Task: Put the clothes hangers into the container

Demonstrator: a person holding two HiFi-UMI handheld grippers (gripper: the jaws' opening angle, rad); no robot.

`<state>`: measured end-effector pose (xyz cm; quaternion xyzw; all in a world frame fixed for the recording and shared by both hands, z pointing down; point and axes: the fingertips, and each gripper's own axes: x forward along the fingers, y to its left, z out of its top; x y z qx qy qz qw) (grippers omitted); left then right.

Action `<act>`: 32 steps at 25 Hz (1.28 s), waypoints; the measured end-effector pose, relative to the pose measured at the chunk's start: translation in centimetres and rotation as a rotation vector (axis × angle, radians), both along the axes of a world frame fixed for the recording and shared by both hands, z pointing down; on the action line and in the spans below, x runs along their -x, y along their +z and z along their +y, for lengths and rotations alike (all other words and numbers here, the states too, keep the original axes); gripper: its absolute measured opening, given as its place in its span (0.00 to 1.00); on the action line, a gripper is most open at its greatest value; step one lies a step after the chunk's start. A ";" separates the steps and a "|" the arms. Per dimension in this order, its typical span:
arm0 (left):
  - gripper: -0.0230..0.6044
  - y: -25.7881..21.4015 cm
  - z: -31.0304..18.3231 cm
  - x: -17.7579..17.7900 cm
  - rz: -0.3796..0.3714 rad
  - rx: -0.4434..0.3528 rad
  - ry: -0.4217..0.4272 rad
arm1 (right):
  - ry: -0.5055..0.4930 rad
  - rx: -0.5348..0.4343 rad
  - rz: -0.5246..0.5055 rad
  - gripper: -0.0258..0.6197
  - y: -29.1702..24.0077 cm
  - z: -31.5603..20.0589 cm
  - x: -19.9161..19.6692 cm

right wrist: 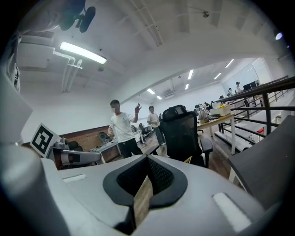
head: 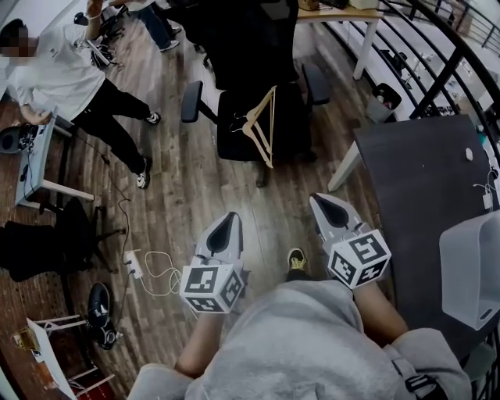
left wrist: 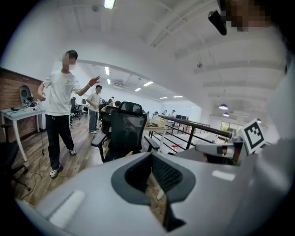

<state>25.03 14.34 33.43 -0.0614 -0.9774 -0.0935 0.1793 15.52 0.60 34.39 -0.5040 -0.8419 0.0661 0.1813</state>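
Pale wooden clothes hanger (head: 258, 109) spotted on black office chair (head: 291, 125) seat. Judged light, stiff, smooth; sloping arm best gripped. Left gripper (head: 233, 217) and right gripper (head: 316, 201) held closed, nothing clamped.

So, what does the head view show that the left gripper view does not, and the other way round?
Only the head view: the grey container and the power strip on the floor. Only the left gripper view: the ceiling lights and the brick wall. Both: the black chair, the person in white and the right gripper.
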 end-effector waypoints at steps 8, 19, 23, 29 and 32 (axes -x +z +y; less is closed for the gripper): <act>0.05 -0.1 1.3 2.2 -0.006 0.021 -0.018 | -0.024 0.014 -0.011 0.04 -0.3 1.6 2.7; 0.05 0.4 2.3 3.9 -0.024 0.004 -0.062 | -0.064 0.000 -0.034 0.04 -0.6 2.7 5.0; 0.05 0.5 1.8 4.2 -0.026 0.003 -0.061 | -0.071 -0.002 -0.031 0.04 -0.5 2.6 5.1; 0.05 0.3 1.6 4.0 -0.022 0.008 -0.067 | -0.080 0.012 -0.026 0.04 -0.7 2.8 5.0; 0.05 0.4 1.6 4.1 -0.022 0.010 -0.067 | -0.082 0.016 -0.024 0.04 -0.5 2.9 5.0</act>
